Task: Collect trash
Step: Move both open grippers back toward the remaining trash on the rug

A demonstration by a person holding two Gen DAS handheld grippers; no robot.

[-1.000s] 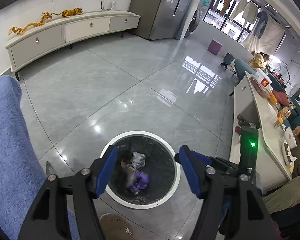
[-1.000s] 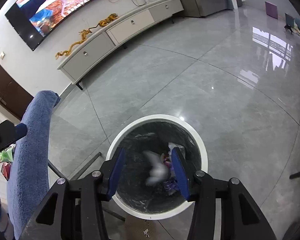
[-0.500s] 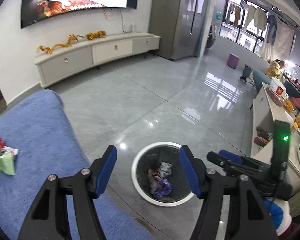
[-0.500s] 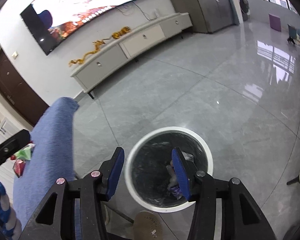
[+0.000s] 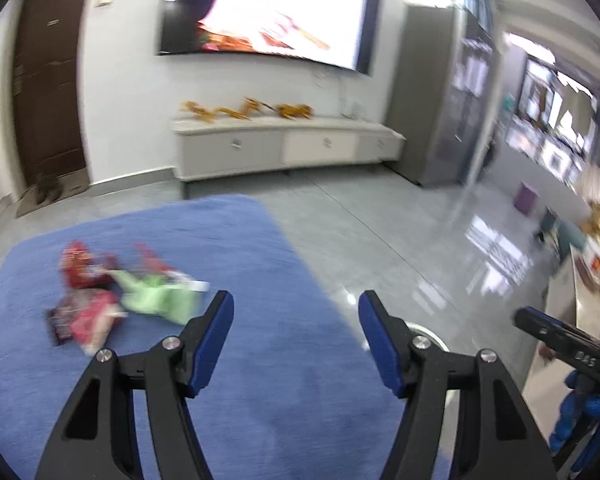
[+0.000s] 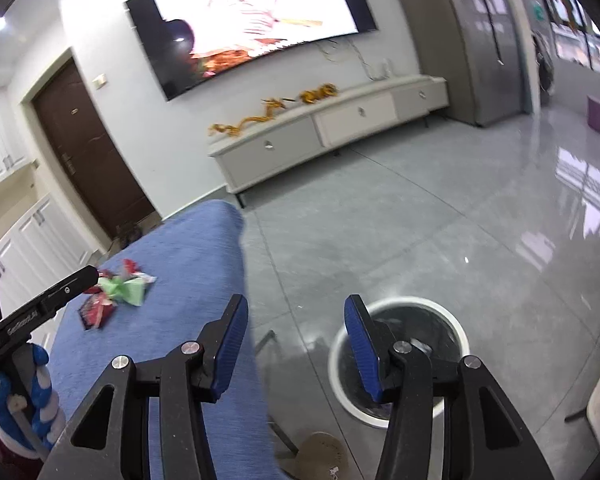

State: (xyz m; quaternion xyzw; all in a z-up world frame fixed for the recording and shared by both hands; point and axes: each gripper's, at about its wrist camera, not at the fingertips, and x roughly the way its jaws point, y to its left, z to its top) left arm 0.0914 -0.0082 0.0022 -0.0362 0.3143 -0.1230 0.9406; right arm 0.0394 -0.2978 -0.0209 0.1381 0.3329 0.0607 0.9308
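Observation:
Several wrappers lie on the blue-covered table: a green one, a red one and a pink-red one. They also show in the right wrist view as the green wrapper and the red wrapper. My left gripper is open and empty above the table, right of the wrappers. My right gripper is open and empty above the table edge, left of the white-rimmed trash bin on the floor. The bin holds trash, mostly hidden by my finger.
A white TV cabinet with gold ornaments stands under a wall TV. A brown door is at left. The grey tiled floor spreads to the right. A white counter edge is at far right.
Both grippers rose and swung left from over the bin toward the blue table. The wrappers came into view. A piece fell into the bin a second ago.

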